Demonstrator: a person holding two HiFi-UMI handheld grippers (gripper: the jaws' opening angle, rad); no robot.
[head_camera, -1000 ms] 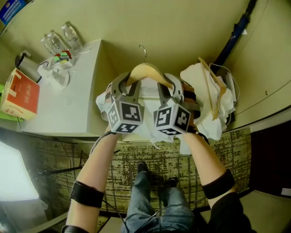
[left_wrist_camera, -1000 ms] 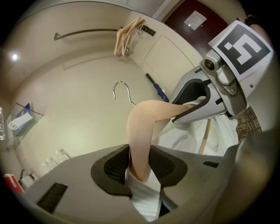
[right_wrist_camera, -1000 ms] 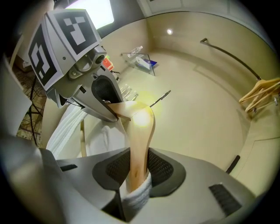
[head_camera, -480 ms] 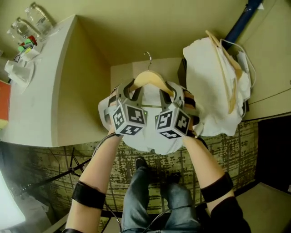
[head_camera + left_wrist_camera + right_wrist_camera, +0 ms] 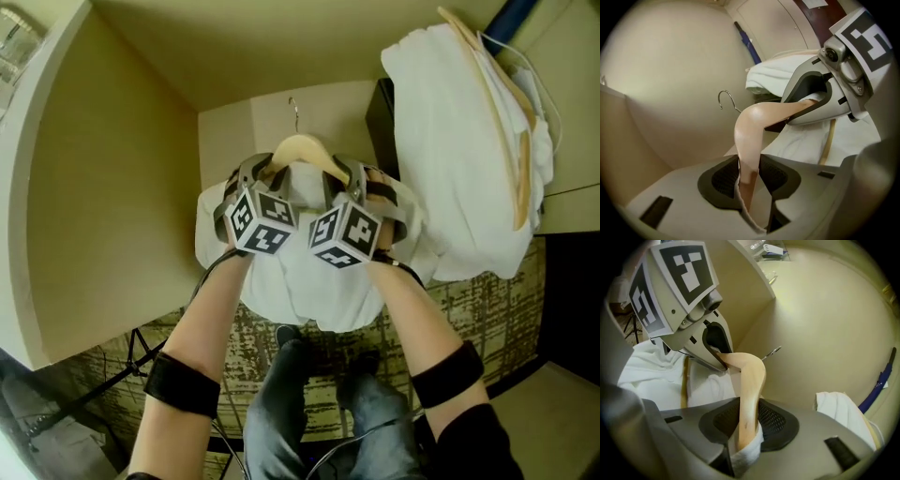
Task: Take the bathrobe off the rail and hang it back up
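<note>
A white bathrobe [image 5: 319, 286] hangs on a pale wooden hanger [image 5: 302, 150] whose metal hook [image 5: 294, 111] points away from me, free of any rail. My left gripper [image 5: 246, 180] is shut on the hanger's left arm [image 5: 749, 154], with robe cloth caught at the pads. My right gripper [image 5: 354, 180] is shut on the right arm [image 5: 749, 404], cloth wrapped at its base too. Each gripper view shows the other gripper clamped on the opposite arm. The robe's lower part droops over my legs.
A second white robe [image 5: 464, 141] on a wooden hanger [image 5: 506, 103] hangs at the upper right, close beside my right gripper. A white counter [image 5: 37, 187] runs along the left. A dark blue umbrella [image 5: 747, 44] leans in the corner. Patterned carpet [image 5: 469, 309] lies below.
Both grippers have come down together with the hanger and robe. The counter top with its bottles and box has slid out of the view at the left; the second robe now sits higher.
</note>
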